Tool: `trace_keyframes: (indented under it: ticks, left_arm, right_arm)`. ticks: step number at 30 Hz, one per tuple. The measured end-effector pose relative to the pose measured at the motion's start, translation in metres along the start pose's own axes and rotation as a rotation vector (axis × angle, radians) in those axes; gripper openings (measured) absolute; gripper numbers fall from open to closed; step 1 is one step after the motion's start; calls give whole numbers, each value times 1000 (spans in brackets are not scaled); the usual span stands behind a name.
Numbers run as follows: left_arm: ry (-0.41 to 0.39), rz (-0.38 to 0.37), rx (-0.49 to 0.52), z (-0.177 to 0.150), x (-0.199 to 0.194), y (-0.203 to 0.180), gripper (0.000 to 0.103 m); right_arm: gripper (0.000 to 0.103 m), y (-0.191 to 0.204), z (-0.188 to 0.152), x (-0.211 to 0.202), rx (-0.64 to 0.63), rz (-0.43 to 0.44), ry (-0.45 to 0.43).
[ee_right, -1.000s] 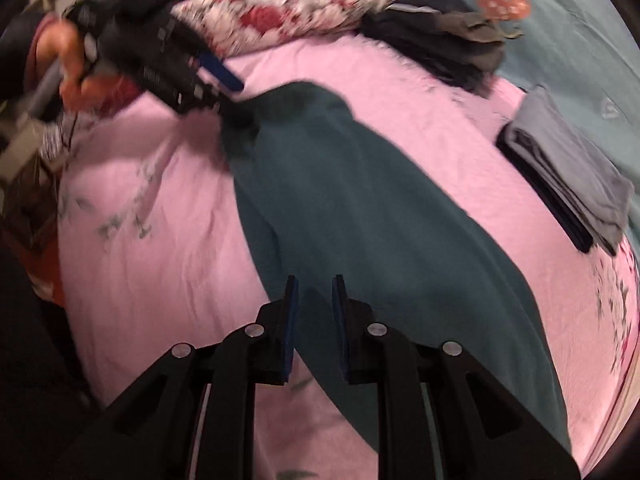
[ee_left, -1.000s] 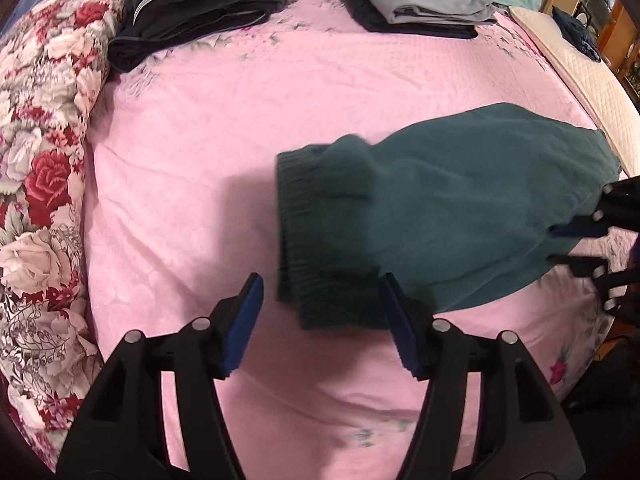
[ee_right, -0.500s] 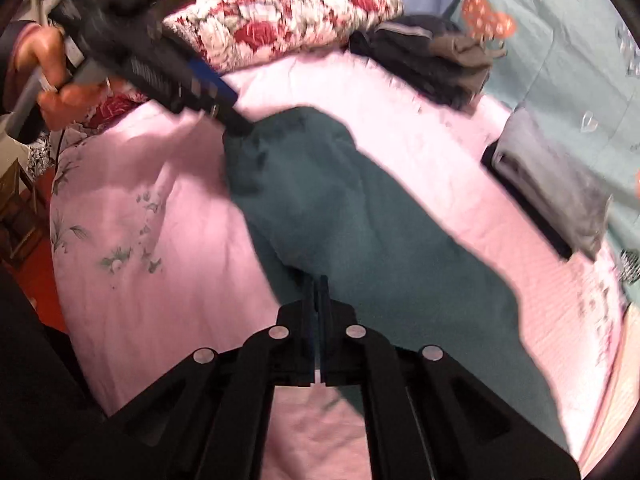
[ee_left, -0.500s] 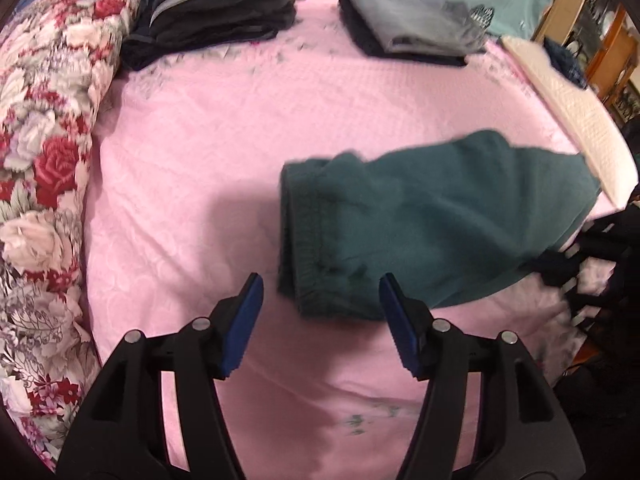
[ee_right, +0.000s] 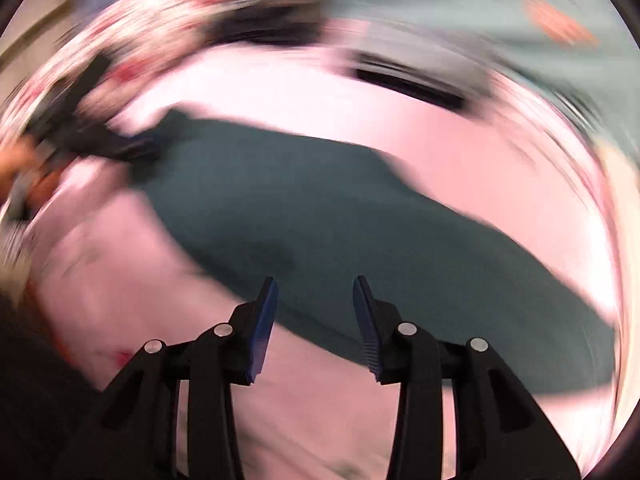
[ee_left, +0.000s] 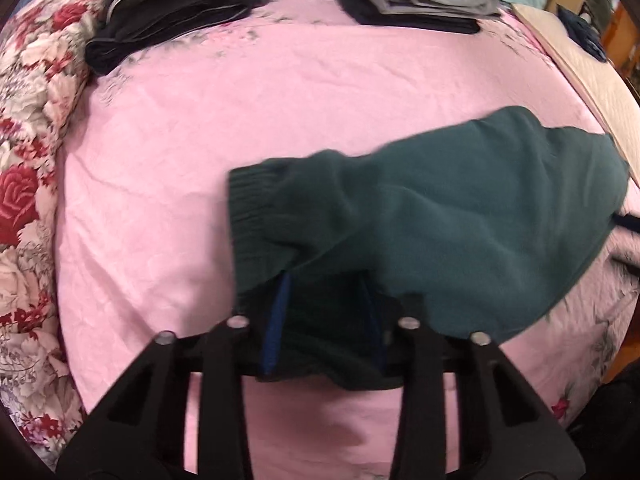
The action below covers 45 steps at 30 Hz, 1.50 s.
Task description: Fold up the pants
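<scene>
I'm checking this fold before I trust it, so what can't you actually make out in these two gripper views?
- Left wrist view: the green pants drape over the left hand-held gripper, hiding its fingertips, so its grip is unclear.
- Left wrist view: the right edge cuts off the pants' far end.
- Right wrist view: motion blur smears everything beyond the open right hand-held gripper, including the pink sheet.

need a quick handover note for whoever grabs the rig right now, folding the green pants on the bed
Left gripper: jaws apart around the ribbed-cuff end of the dark green fleece pants, not clamped.
Right gripper: open, empty, over the pants' near edge; that view is motion-blurred.
Pants lie lengthwise on the pink bedsheet, doubled over at the cuff end.
Left: close on the cuff end, fold across, smooth flat.
</scene>
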<state>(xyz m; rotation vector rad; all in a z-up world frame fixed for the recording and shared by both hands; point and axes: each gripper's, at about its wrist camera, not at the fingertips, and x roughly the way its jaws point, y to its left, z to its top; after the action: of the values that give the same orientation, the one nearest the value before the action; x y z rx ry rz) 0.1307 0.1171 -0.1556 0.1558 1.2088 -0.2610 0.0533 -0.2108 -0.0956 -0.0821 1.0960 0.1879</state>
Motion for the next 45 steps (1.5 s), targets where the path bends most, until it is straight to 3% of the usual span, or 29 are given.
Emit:
trace_keyframes:
  ticks: [3,5,9,10,12,15,17,18,20,24,26,31,35,37,40,45]
  left_arm:
    - [13,-20,-44,3,0,5,31]
    - [22,25,-33,5,1,0,31]
    - [3,89,-82,8,-12,-13,34]
    - [-19,88,-100,8,-21,-17,40]
    - [-44,65,-122,8,-35,-27,43]
    - [-43,-76,-108,9,-53,-58,46]
    - [-5,-229,-115,9,-56,-87,56]
    - [25,-317,-121,7,-56,-106,56]
    - [75,-416,-112,4,-52,-137,56]
    - [144,-517,-171,-1,-38,-174,47]
    - [168,-546,-235,-1,-28,-181,34]
    - [191,-596,-381,5,-9,-198,25]
    - [188,-654,-512,7,3,-206,24]
    - [194,-617,-584,8,12,-210,24]
    - [245,-623,-701,2,25,-210,23]
    - [247,-624,-832,2,33,-201,23]
  right_arm:
    - [40,-118,-30,-18,446,-8,8]
    - [37,-194,-61,-31,743,-43,-16]
    - [33,-254,-85,-36,946,-11,-56]
    - [32,-260,-86,-34,962,-15,-52]
    - [32,-272,-88,-30,991,-12,-59]
    - [32,-287,-92,-22,1033,-24,-52]
    - [32,-296,-94,-15,1041,-19,-50]
    - [32,-298,-90,-13,1038,-17,-53]
    - [32,-301,-84,-10,1034,-14,-51]
    - [32,-311,-79,-7,1013,0,-48]
    - [32,-316,-78,-6,1003,10,-46]
    - [32,-330,-80,-2,988,58,-37]
    - [32,-332,-79,-1,944,84,-34]
    - [32,-333,-78,0,931,96,-33]
    - [32,-334,-78,1,911,107,-35]
    - [32,-335,-78,1,887,126,-34]
